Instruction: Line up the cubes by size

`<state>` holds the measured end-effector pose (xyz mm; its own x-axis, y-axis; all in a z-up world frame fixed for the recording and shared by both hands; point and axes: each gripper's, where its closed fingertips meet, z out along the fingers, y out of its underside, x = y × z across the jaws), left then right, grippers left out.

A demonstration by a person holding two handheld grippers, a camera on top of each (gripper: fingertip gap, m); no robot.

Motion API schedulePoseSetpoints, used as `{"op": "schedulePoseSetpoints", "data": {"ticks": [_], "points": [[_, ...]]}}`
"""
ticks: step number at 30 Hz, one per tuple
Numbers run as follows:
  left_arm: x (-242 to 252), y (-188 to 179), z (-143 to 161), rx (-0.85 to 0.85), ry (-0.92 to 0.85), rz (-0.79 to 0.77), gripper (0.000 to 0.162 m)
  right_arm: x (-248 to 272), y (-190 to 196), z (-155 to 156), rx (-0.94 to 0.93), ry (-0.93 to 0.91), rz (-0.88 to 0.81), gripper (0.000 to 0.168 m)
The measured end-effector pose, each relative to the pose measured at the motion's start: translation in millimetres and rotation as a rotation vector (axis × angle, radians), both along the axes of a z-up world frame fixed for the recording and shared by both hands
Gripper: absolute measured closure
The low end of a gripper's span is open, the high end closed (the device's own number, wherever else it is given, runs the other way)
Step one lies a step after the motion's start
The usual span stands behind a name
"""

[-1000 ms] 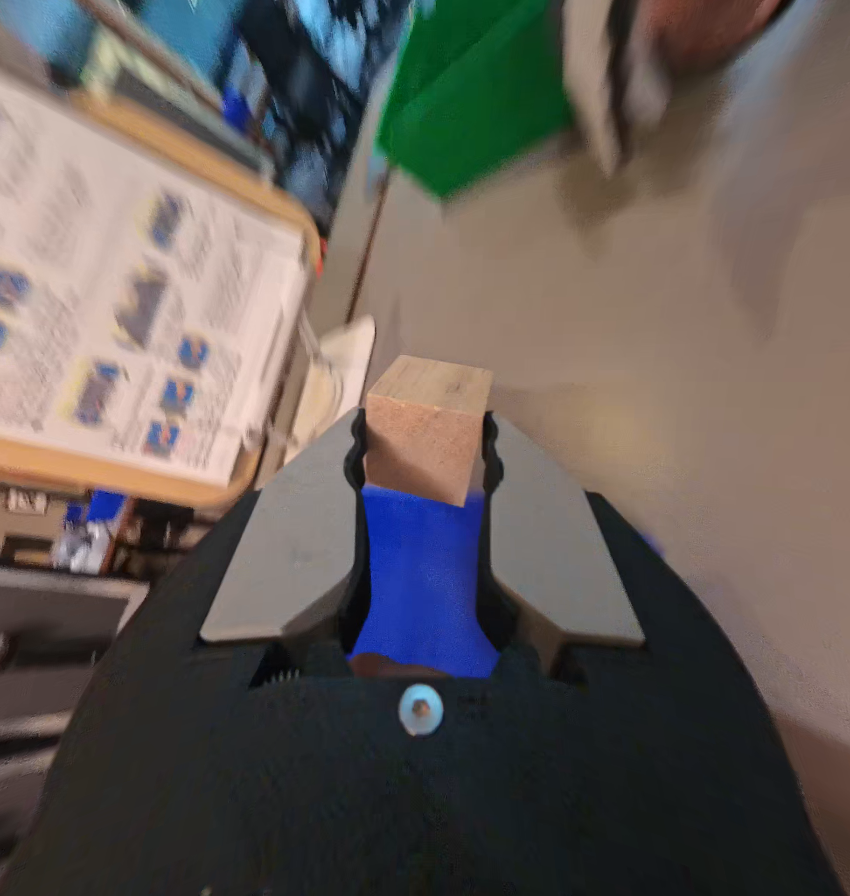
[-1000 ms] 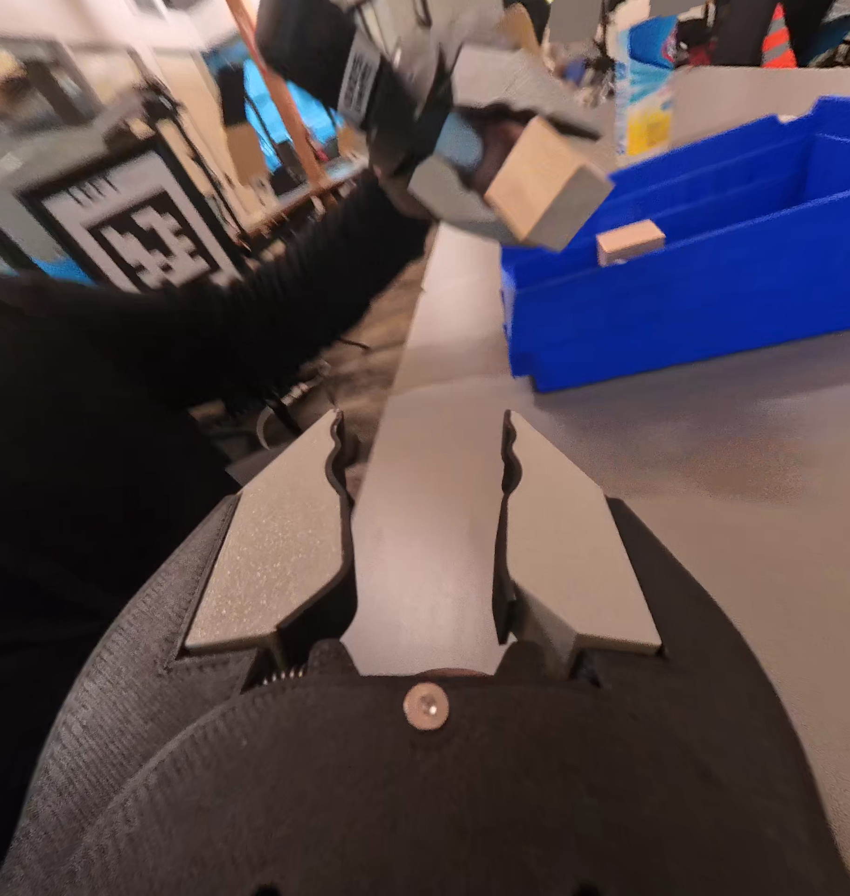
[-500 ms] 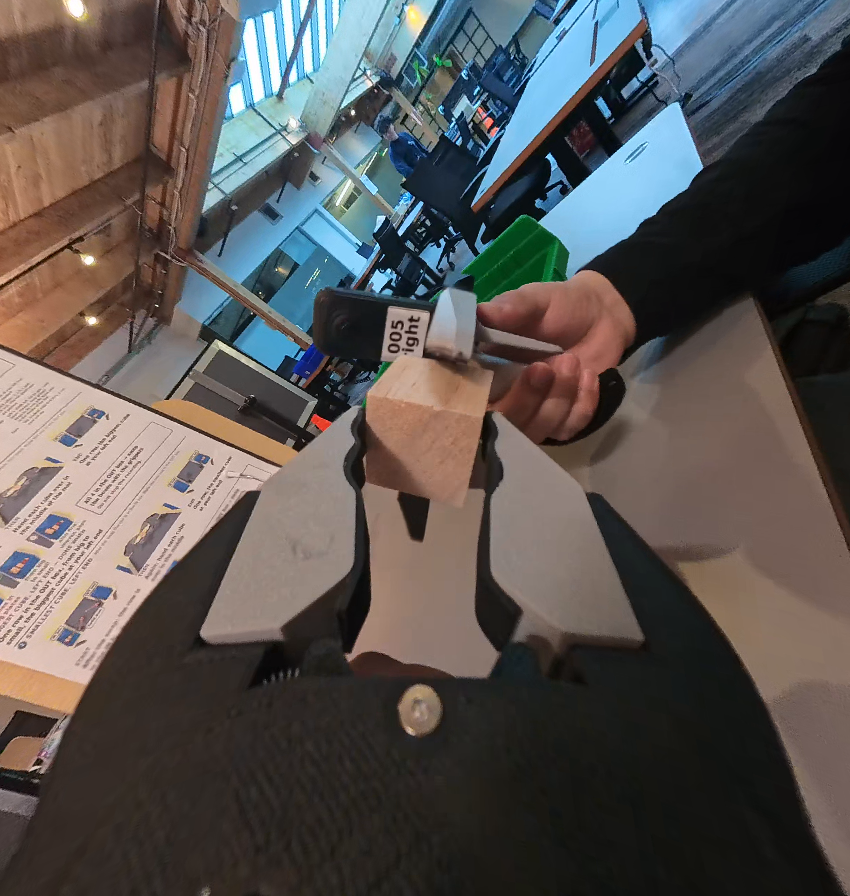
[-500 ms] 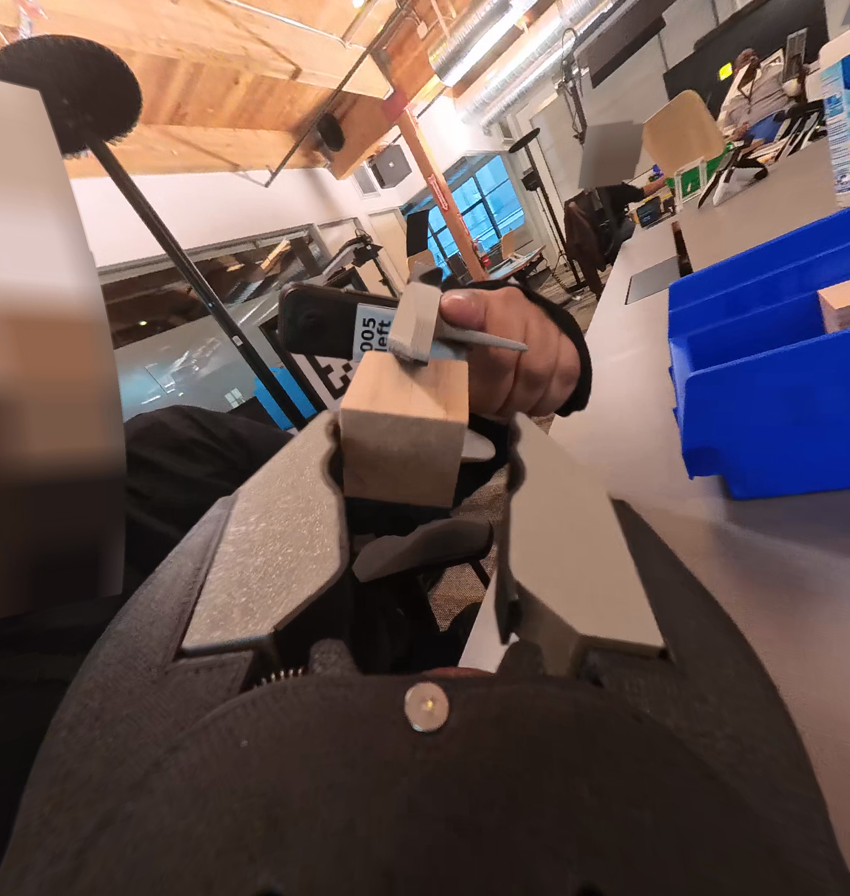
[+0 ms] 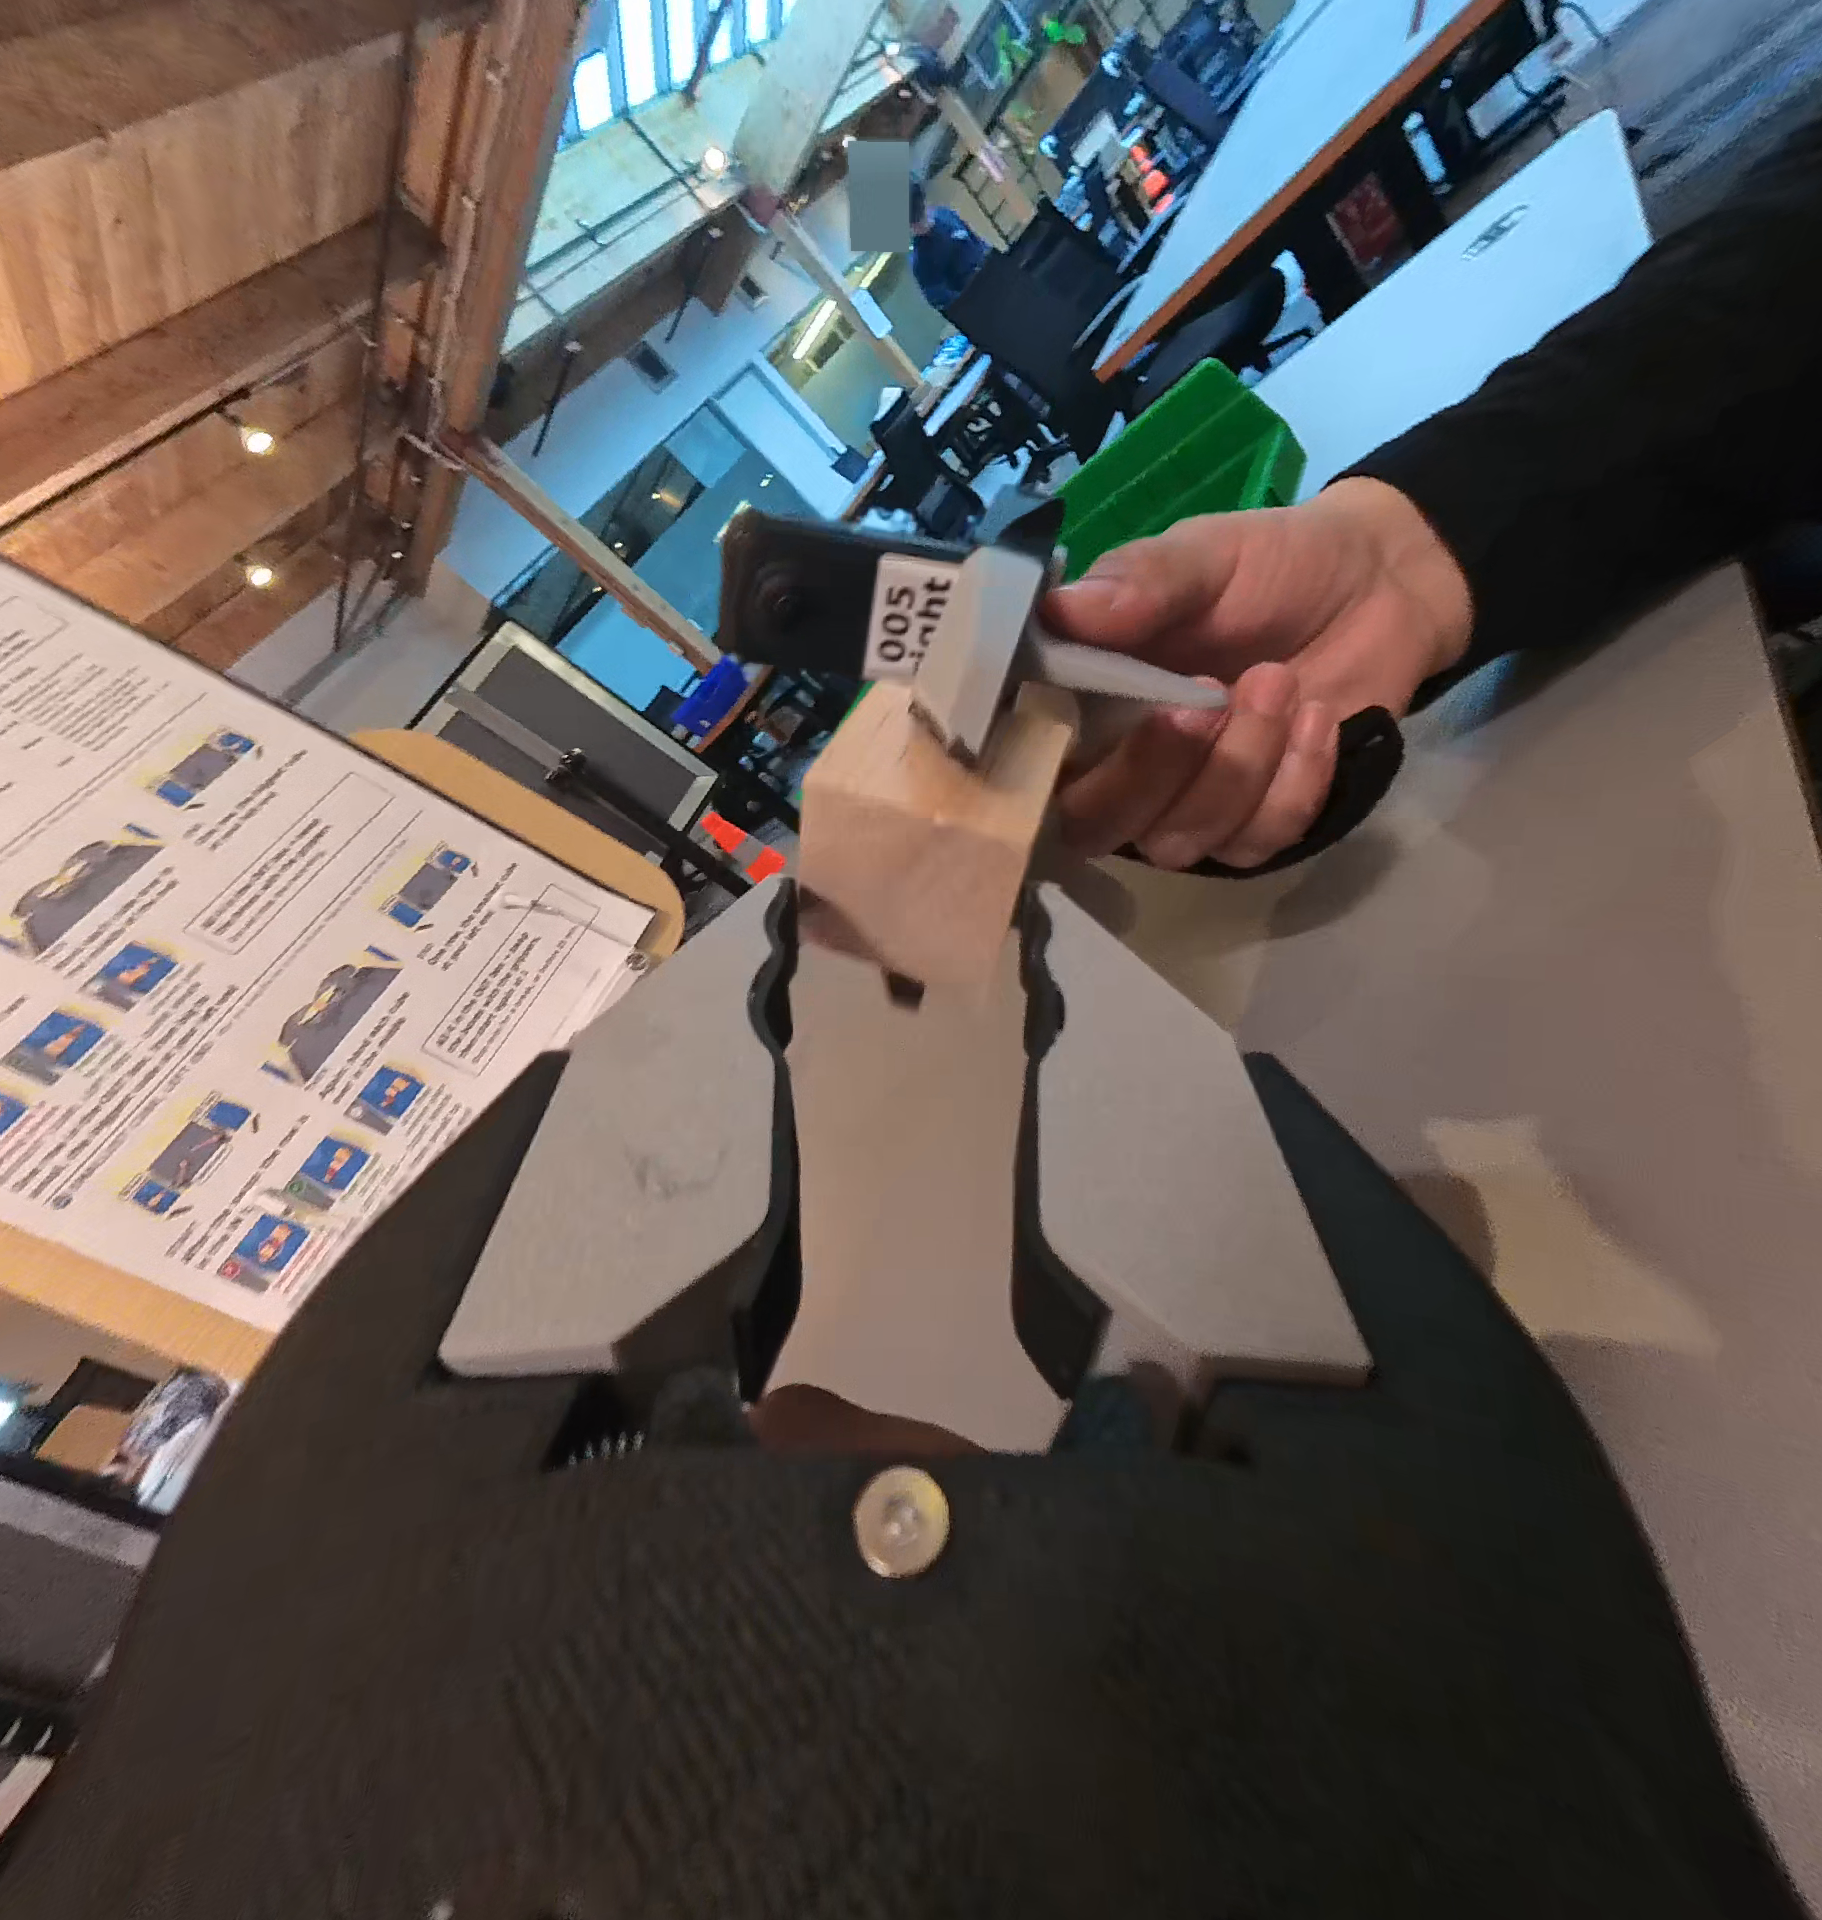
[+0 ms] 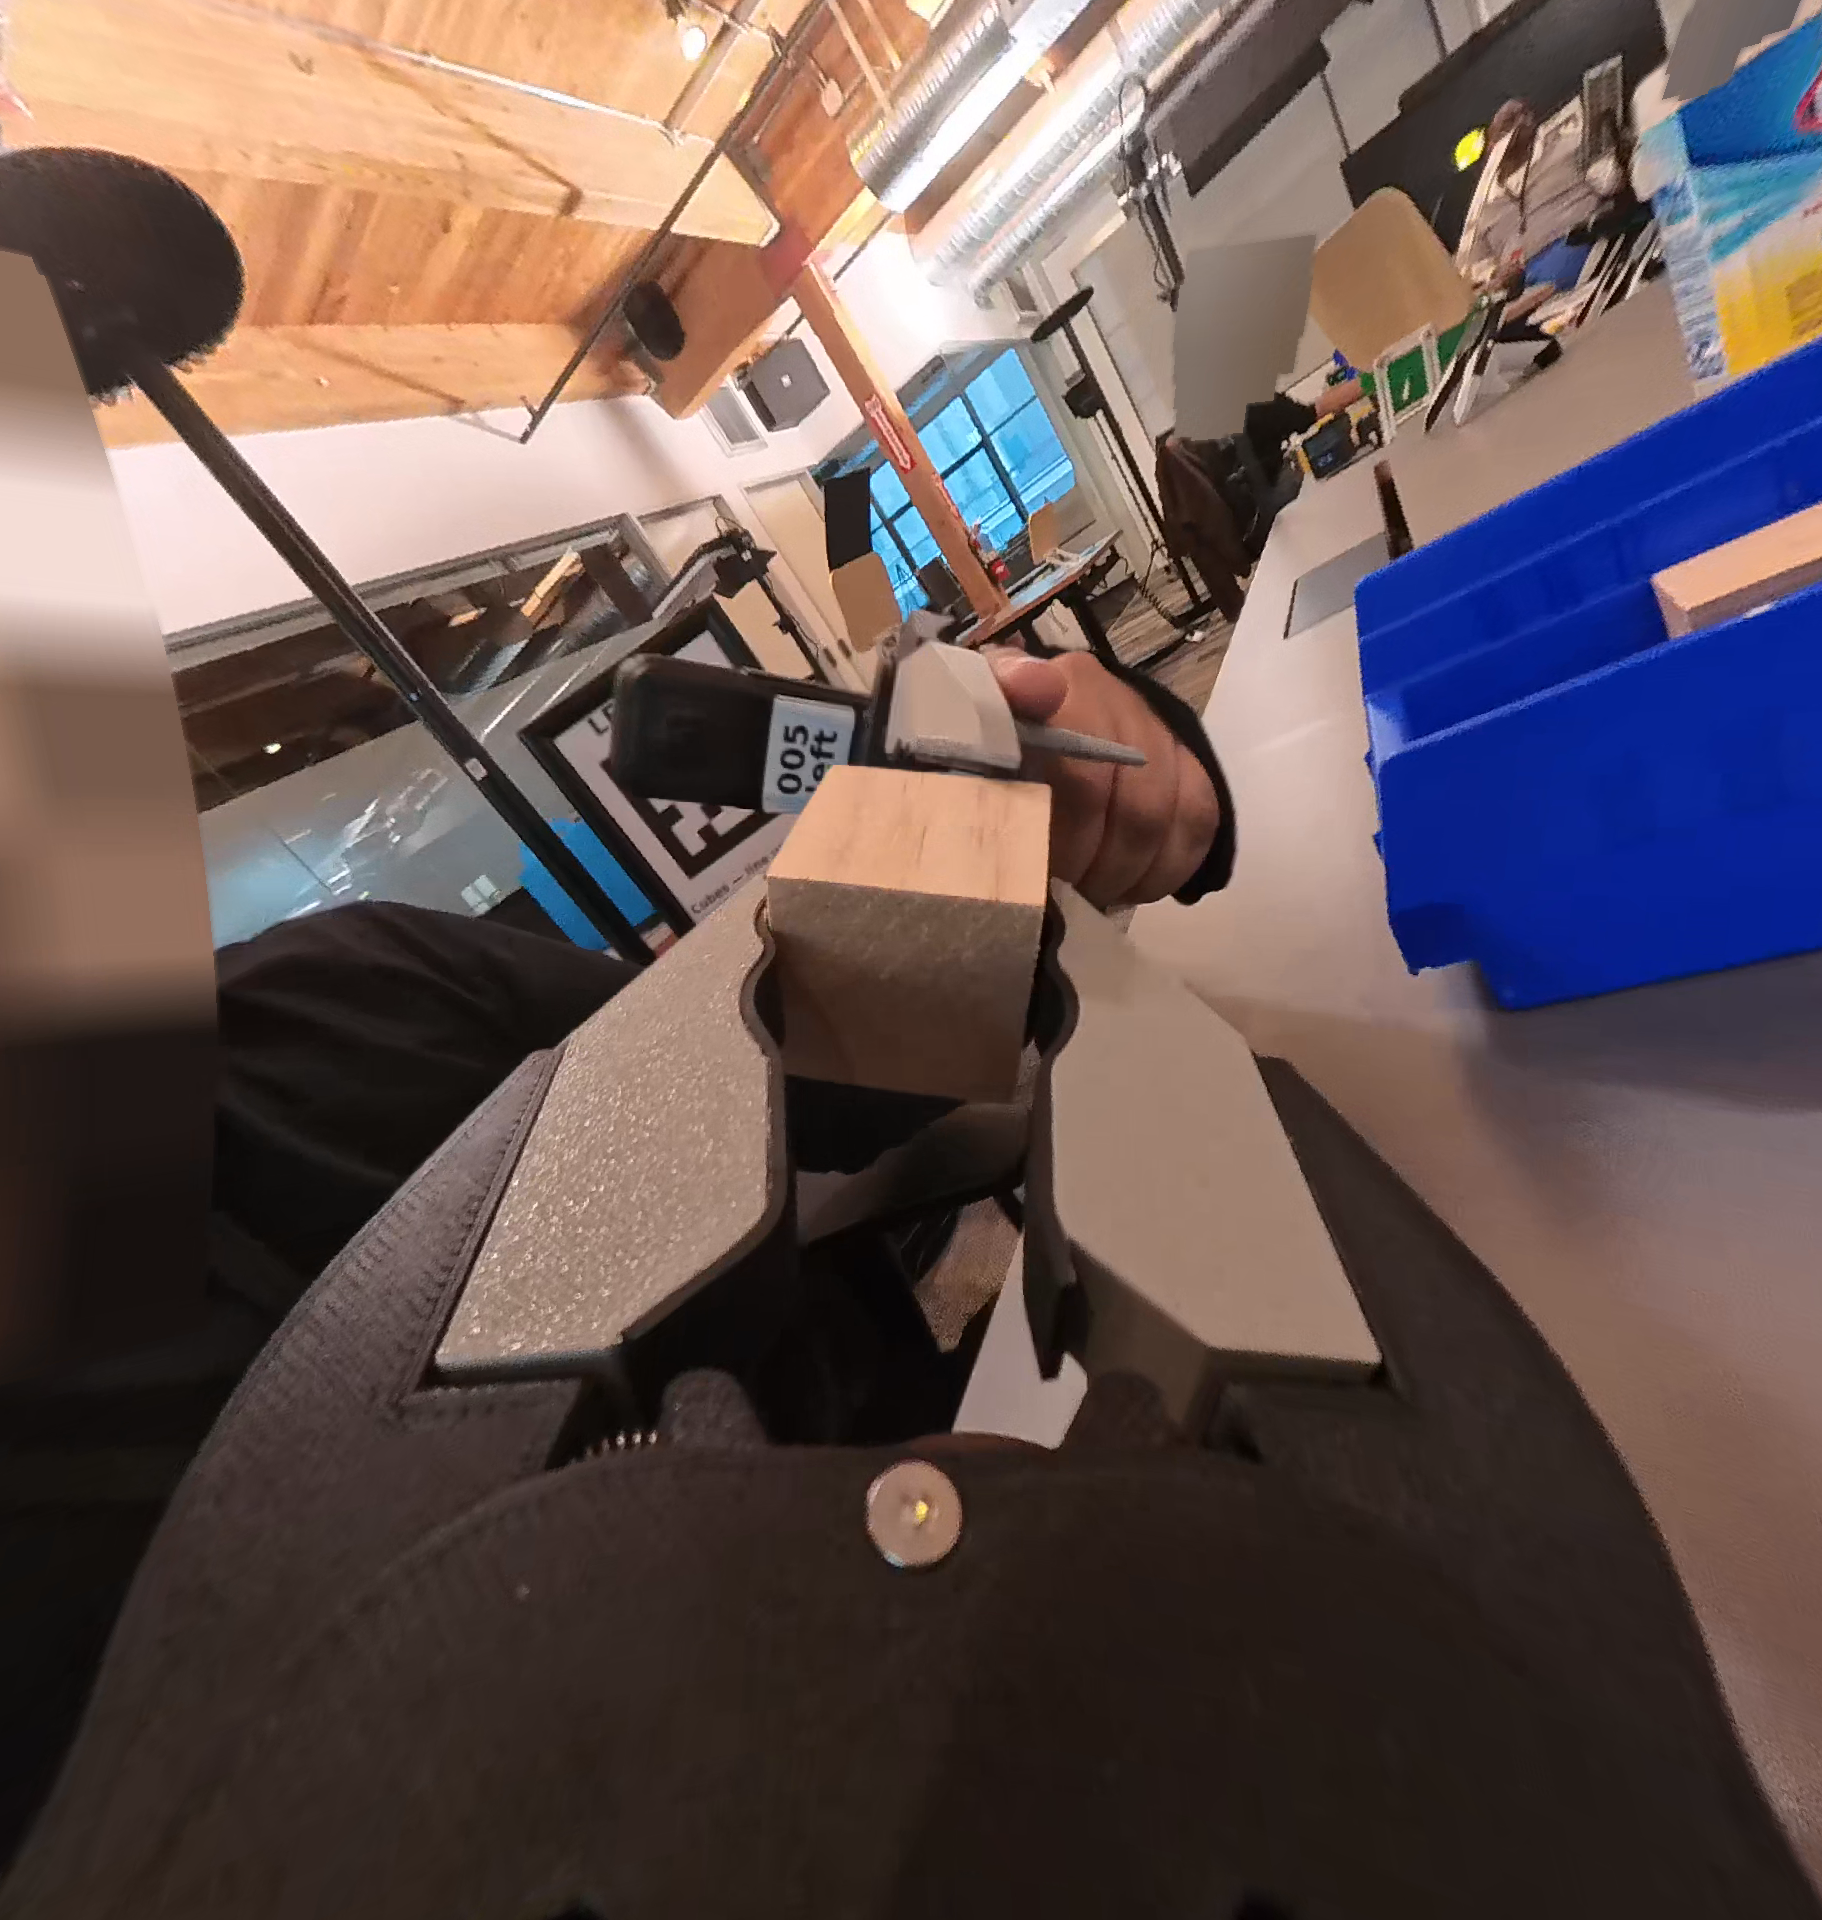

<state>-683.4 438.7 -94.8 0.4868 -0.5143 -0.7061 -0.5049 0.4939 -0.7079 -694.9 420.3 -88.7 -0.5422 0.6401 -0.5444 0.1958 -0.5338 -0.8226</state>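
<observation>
One wooden cube (image 5: 917, 862) is held in the air between both grippers over the grey table (image 5: 1572, 987). My left gripper (image 5: 902, 914) is shut on its sides, with the cube far out at the fingertips. In the right wrist view, my right gripper (image 6: 912, 935) is shut on the same cube (image 6: 907, 977) from the opposite side. One right finger (image 5: 974, 665) presses on the cube's top in the left wrist view. The left gripper's fingers (image 6: 954, 717) sit above and below the cube. A second wooden cube (image 6: 1769, 577) lies in the blue bin (image 6: 1613, 831).
The blue bin stands on the grey table (image 6: 1509, 1143) to the right. A green bin (image 5: 1177, 457) stands at the table's far end. A board with a printed instruction sheet (image 5: 211, 987) stands to the left. A hand (image 5: 1250, 665) and a black sleeve hold the right gripper.
The left gripper carried the cube from above the blue bin towards the right gripper. The right gripper's fingers closed onto the cube. The cube now sits farther out in the left fingers.
</observation>
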Motion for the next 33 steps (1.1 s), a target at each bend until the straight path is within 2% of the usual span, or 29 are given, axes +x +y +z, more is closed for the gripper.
{"op": "schedulePoseSetpoints", "data": {"ticks": [2,4,7,10,13,17,19,21,25,29,33], "points": [[-13,-3,3,-0.004,-0.042,0.031,0.127,5,7,5,0.034,0.014,-0.049,0.124],[-25,-10,6,-0.023,-0.099,0.033,0.143,9,11,8,0.119,0.017,-0.115,0.124],[-40,-20,-1,-0.077,-0.145,0.059,0.159,22,8,18,0.286,0.034,-0.195,0.124],[-54,-29,-16,-0.138,-0.138,0.115,0.162,51,19,39,0.453,0.02,-0.298,0.123],[-61,-45,-35,-0.195,-0.089,0.113,0.162,95,65,62,0.663,-0.077,-0.503,0.123],[-70,-63,-56,-0.236,-0.04,0.119,0.162,179,168,63,1.005,-0.446,-0.794,0.123],[-71,-66,-59,-0.238,-0.079,0.107,0.162,219,202,42,1.074,-0.656,-0.776,0.123],[-68,-67,-61,-0.25,-0.119,0.079,0.162,247,219,13,1.083,-0.813,-0.687,0.123],[-63,-64,-64,-0.246,-0.078,0.082,0.162,295,248,-49,1.181,-1.139,-0.528,0.123],[-54,-63,-60,-0.249,-0.067,0.062,0.162,308,259,-91,1.224,-1.259,-0.344,0.123],[-53,-59,-73,-0.271,-0.02,0.085,0.162,305,260,-122,1.224,-1.307,-0.184,0.122]]}}
